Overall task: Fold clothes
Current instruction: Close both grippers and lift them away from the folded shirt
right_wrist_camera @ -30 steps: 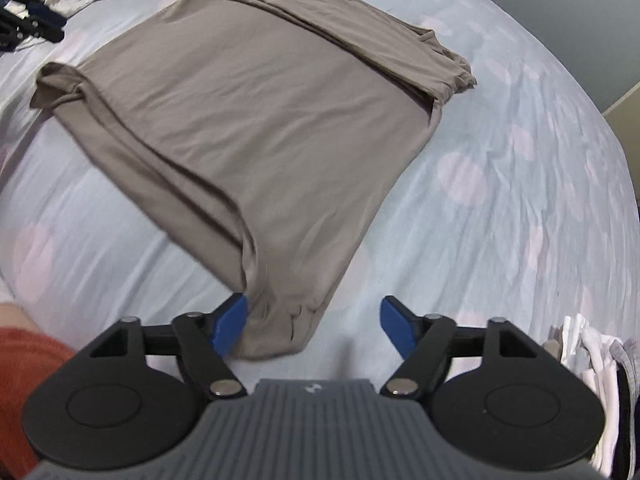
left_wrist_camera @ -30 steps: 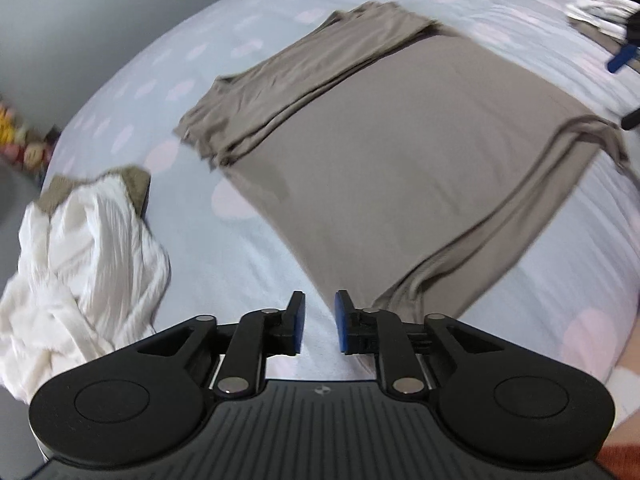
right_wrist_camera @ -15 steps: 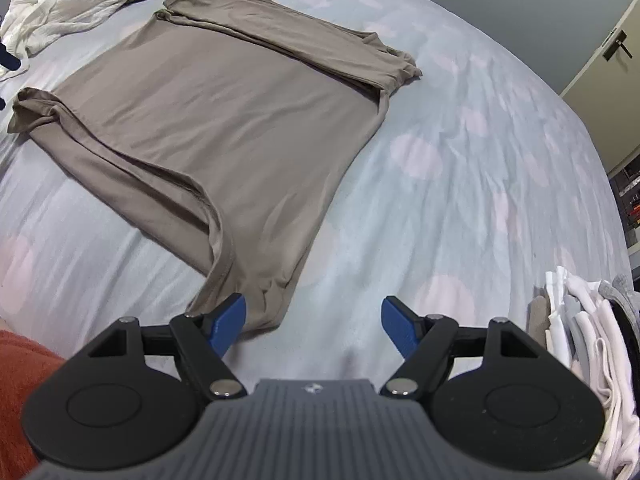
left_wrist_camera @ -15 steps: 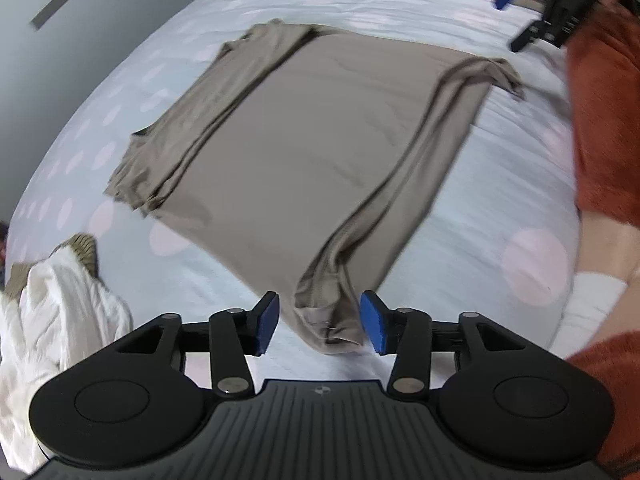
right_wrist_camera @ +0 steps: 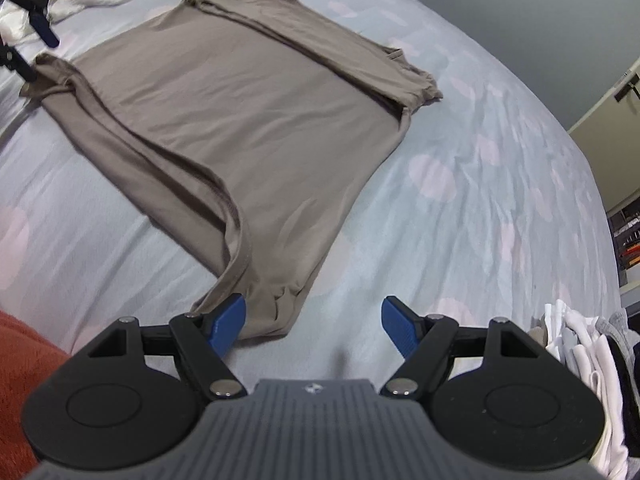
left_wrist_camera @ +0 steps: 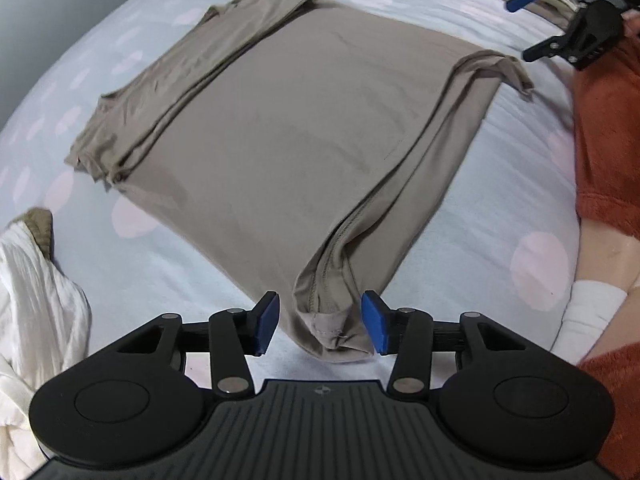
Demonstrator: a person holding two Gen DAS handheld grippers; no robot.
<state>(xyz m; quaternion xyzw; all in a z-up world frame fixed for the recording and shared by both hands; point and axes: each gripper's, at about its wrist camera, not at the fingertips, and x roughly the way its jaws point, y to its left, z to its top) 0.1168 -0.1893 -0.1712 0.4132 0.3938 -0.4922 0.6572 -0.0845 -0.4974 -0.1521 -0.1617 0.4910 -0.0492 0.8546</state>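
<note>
The brown T-shirt [left_wrist_camera: 288, 136] lies flat on the bed [left_wrist_camera: 480, 208], on a pale blue sheet with pink spots. Both long sides are already folded in.

It looks thin, soft and light. It will flop and wrinkle, and it may slide on itself. So the best places to hold are the 2 near corners, where the folded layers bunch up thick.

The left gripper [left_wrist_camera: 319, 322] has just been closing a little. Its blue pads sit on either side of one corner but do not squeeze it yet.

The right gripper [right_wrist_camera: 316, 322] is spread wide. The other corner lies just beside its left pad, not pinched.

A white garment [left_wrist_camera: 36, 300] lies crumpled nearby.
</note>
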